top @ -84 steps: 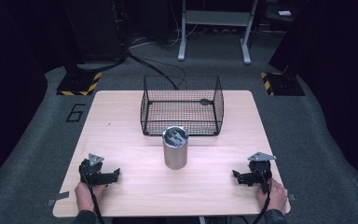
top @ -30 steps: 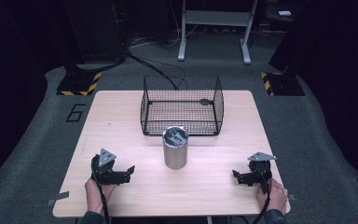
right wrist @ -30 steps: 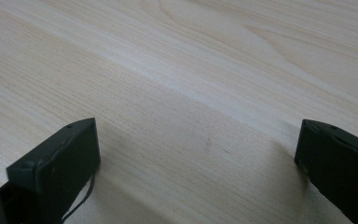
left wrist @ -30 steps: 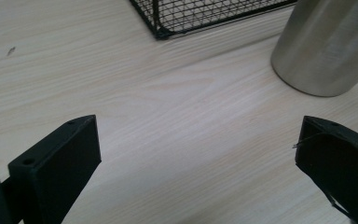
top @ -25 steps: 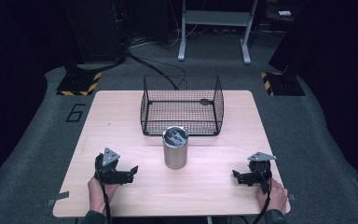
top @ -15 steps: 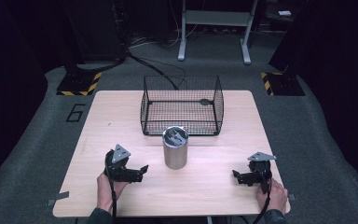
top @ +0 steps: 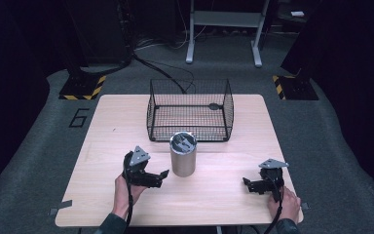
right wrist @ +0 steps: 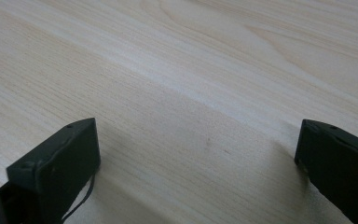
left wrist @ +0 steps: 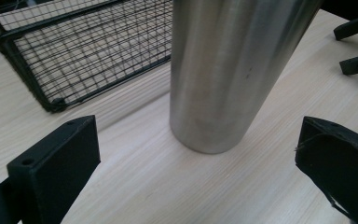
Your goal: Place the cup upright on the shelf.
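Left gripper [top: 161, 174] at near-left of the wooden table [top: 102, 146], jaws spread wide, holding nothing, aimed rightward at the steel cylinder [top: 182, 154]. From the left gripper view, cylinder [left wrist: 233, 70] upright ahead, beyond the jaw tips, not between them, not touched. Right gripper [top: 247, 184] at near-right of table, well apart from cylinder, jaws likewise wide open and empty, low over bare tabletop [right wrist: 191, 93] in the right gripper view. Cylinder standing at table centre, just near of the black wire basket [top: 190, 109]. Basket at far centre, a small dark item [top: 214, 106] inside at its far-right corner, too small to identify. A hand [top: 124, 192] behind the left gripper, another hand [top: 287, 204] behind the right.
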A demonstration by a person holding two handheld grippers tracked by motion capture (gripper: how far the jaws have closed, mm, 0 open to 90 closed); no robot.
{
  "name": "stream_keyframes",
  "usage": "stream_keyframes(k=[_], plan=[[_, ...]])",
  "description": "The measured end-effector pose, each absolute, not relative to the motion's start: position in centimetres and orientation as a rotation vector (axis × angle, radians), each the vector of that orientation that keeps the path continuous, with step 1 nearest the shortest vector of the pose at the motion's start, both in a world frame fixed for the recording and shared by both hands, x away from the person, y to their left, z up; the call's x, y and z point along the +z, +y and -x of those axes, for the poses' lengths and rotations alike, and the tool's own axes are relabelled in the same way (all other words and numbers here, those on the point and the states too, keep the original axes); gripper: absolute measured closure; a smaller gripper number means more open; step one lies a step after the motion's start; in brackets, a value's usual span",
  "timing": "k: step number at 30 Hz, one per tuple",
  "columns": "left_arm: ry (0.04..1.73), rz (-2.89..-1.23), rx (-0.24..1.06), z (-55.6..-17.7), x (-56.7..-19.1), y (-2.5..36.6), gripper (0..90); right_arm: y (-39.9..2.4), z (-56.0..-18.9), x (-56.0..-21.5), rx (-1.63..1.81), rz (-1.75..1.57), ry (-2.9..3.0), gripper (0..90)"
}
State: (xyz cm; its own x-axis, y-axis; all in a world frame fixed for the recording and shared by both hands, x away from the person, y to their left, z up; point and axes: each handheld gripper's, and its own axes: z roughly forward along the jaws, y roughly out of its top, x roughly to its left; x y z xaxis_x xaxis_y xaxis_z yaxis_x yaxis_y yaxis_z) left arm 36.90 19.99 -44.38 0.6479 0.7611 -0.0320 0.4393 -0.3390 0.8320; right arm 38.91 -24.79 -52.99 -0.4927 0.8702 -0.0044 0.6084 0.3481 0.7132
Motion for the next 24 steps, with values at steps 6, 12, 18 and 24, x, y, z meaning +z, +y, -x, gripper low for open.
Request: stream_keyframes(k=[6,12,18,24], plan=[[0.907,-1.973,0.434,-37.7,-44.4,18.4,0.0,-24.8,-38.9,-53.0,0.933,-1.298,2.233,0.0],[0.886,-1.964,0.419,-38.4,-44.2,17.5,0.0,-24.8,-38.9,-53.0,0.933,-1.299,2.233,0.0],[0.861,-1.933,0.39,-39.3,-43.7,16.6,0.0,-24.8,-38.9,-53.0,0.933,-1.299,2.233,0.0],[0.836,-1.923,0.373,-40.0,-43.7,15.9,0.0,-24.8,-38.9,-53.0,0.933,-1.299,2.233,0.0]])
